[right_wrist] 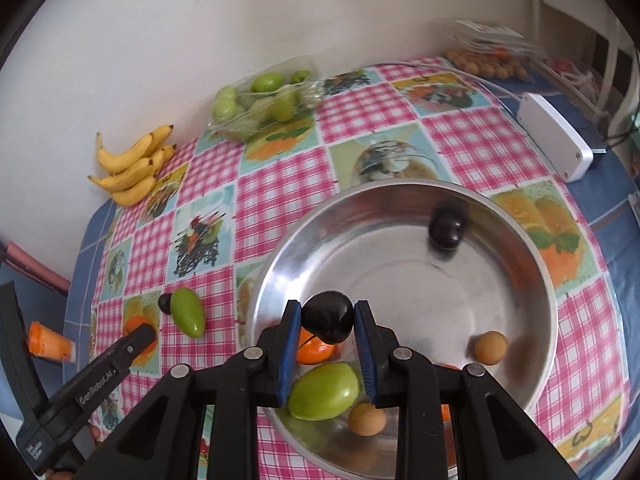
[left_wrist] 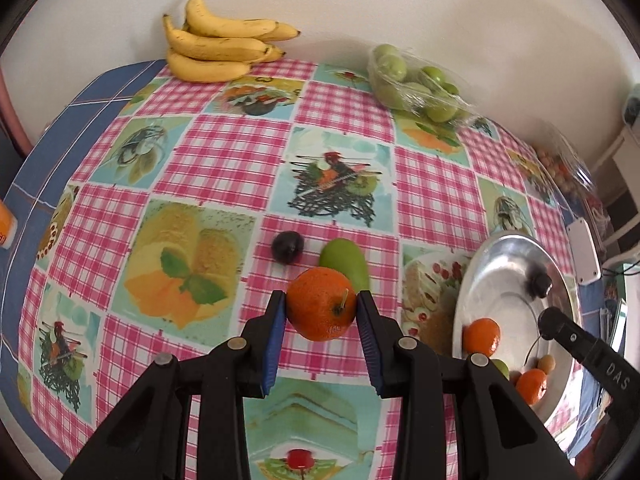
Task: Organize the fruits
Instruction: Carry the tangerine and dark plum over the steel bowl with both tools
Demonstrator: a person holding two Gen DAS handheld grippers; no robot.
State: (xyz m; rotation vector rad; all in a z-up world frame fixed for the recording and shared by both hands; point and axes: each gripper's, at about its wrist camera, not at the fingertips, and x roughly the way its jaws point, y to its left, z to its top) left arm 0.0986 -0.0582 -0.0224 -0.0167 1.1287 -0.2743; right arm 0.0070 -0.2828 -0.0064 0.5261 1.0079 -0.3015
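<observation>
My left gripper (left_wrist: pixel 321 305) is shut on an orange mandarin (left_wrist: pixel 321 303), held above the checked tablecloth. Just beyond it a dark plum (left_wrist: pixel 287 246) and a green mango (left_wrist: pixel 347 265) lie on the cloth. To the right stands a steel bowl (left_wrist: pixel 504 256) with mandarins (left_wrist: pixel 481 336) in it. My right gripper (right_wrist: pixel 327 320) is shut on a dark plum (right_wrist: pixel 328 321) over that steel bowl (right_wrist: pixel 360 216). Inside it lie another dark plum (right_wrist: pixel 447 225), a green mango (right_wrist: pixel 323 397), a mandarin (right_wrist: pixel 314 350) and two small tan fruits (right_wrist: pixel 490 347). The left gripper (right_wrist: pixel 136 340) shows at lower left.
A bunch of bananas (left_wrist: pixel 218 42) and a clear bag of green fruits (left_wrist: pixel 416 84) rest against the back wall. A white box (right_wrist: pixel 554 142) and a packet of small fruits (right_wrist: pixel 486 62) sit at the table's far right. An orange packet (right_wrist: pixel 50 344) lies at the left edge.
</observation>
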